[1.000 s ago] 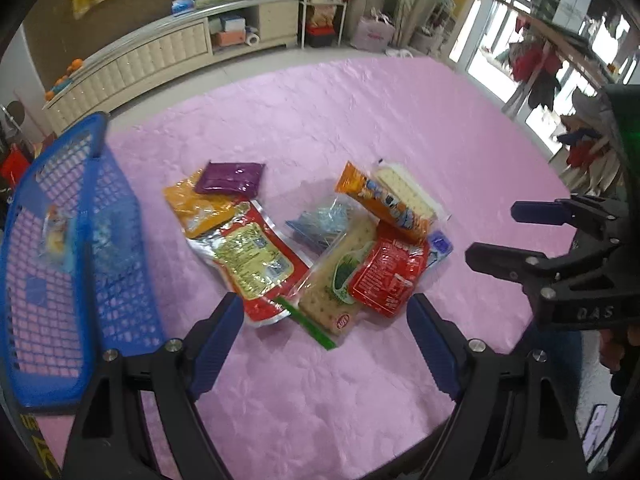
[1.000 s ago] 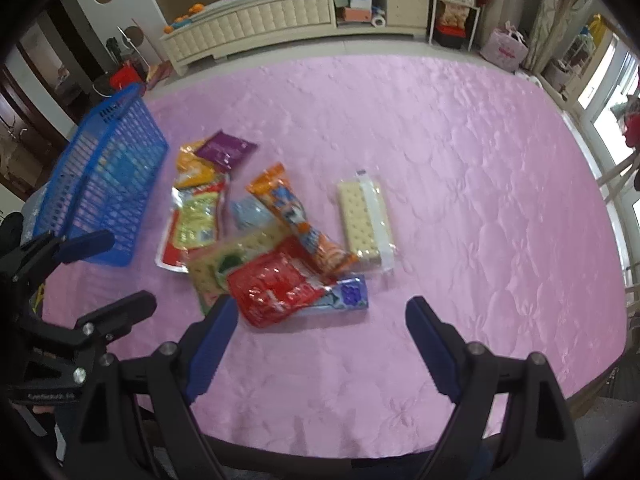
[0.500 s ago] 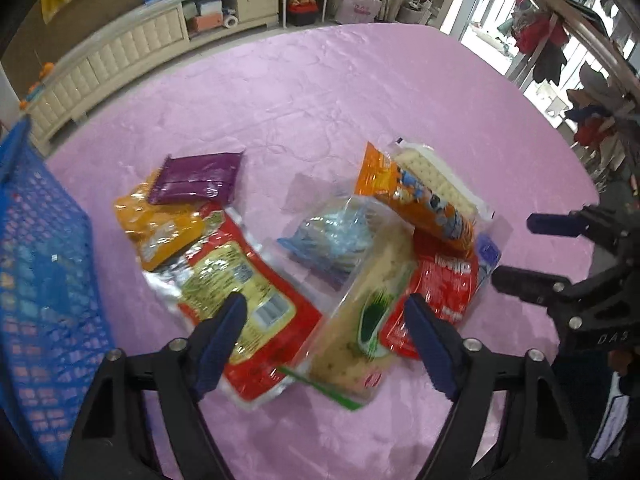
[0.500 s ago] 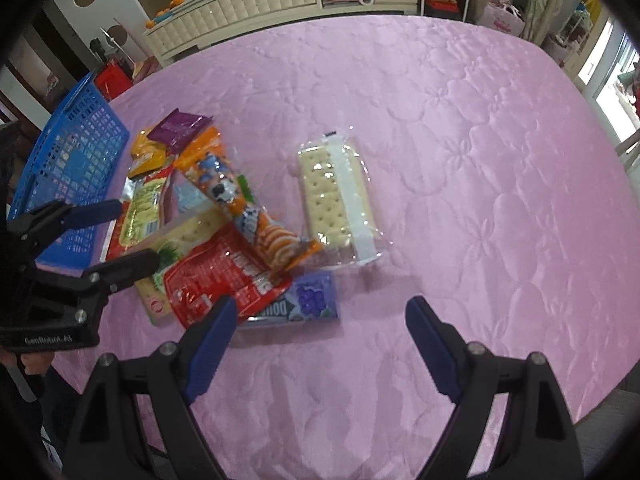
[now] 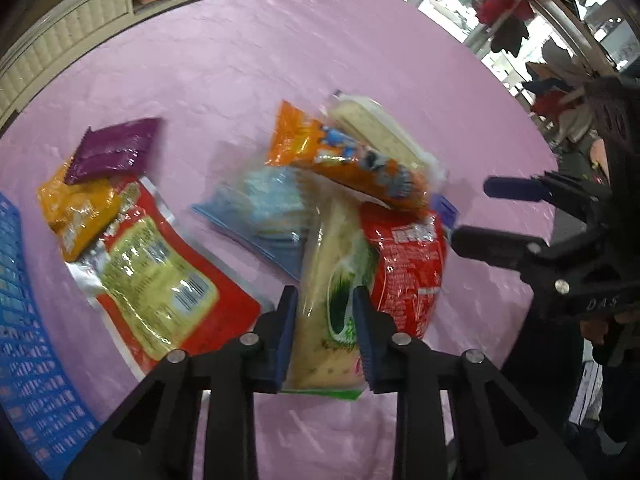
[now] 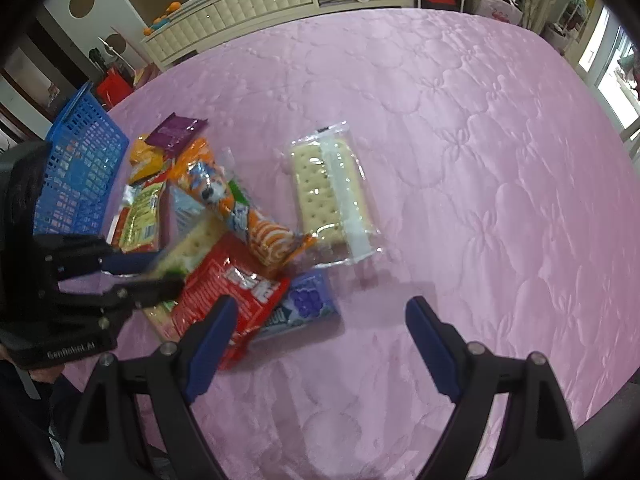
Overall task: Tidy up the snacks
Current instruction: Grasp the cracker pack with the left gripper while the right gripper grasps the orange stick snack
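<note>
The left gripper (image 5: 324,300) has dropped onto the pile, fingers closing around the green-labelled cracker pack (image 5: 320,280) (formerly spread wide).

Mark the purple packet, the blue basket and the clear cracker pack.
purple packet (image 5: 114,150), left wrist view, middle of its face
blue basket (image 6: 82,160), right wrist view, mesh side wall
clear cracker pack (image 6: 320,192), right wrist view, crackers under the wrap

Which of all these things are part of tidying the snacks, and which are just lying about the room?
Part of the job:
- cracker pack with green label, left gripper closing on it
- red packet
- orange biscuit pack
- clear cracker pack
- purple pouch
- blue basket
- right gripper, open

Just lying about:
- cream sideboard
- clothes rack
</note>
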The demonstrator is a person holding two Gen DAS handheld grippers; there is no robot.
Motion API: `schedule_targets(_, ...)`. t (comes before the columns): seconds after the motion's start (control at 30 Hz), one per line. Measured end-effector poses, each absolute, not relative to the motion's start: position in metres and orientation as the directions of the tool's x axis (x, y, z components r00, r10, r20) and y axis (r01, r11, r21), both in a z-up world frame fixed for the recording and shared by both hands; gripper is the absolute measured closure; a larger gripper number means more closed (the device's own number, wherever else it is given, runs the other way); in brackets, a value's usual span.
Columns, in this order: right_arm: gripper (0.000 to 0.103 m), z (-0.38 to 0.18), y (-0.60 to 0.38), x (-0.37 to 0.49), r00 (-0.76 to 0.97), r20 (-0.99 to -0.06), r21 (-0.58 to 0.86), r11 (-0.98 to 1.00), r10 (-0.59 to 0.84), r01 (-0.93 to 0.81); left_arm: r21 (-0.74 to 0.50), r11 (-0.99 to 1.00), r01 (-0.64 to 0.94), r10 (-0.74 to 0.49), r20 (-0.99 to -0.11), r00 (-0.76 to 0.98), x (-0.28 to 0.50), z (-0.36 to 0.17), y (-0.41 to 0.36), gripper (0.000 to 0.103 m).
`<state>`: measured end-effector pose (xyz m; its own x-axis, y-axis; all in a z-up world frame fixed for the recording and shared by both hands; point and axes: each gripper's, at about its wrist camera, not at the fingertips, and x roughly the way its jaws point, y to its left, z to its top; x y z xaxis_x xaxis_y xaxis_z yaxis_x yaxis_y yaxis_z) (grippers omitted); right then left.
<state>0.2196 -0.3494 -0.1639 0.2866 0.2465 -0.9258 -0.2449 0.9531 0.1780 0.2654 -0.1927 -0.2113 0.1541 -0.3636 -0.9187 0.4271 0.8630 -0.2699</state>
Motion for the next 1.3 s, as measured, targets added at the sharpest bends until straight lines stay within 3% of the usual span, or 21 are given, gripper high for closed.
schedule_targets(0.33, 0.014, -0.158, -0.348, 0.209, 0.236, -0.92, 0.271, 0.943, 0.313, -0.194, -0.268, 0.875, 0.404, -0.374, -0.903, 0.212, 0.237, -0.196, -0.193, 0.09)
schedule_targets(0.73, 0.014, -0.171, -0.314, 0.213, 0.149, -0.917, 0.361, 0.929, 0.369, -0.077, -0.182, 0.924, 0.336, -0.284, -0.916, 0.285, 0.205, -0.189, -0.165, 0.092)
schedule_targets(1.2, 0.015, -0.168, -0.274, 0.221, 0.152, -0.934, 0.298, 0.94, 0.323, -0.163, -0.201, 0.929, 0.311, -0.298, -0.904, 0.307, 0.197, -0.189, -0.13, 0.092)
schedule_targets(1.3, 0.019, -0.169, -0.27, 0.224, 0.154, -0.937, 0.285, 0.942, 0.312, -0.175, -0.203, 0.928, 0.312, -0.301, -0.902, 0.311, 0.195, -0.185, -0.128, 0.092)
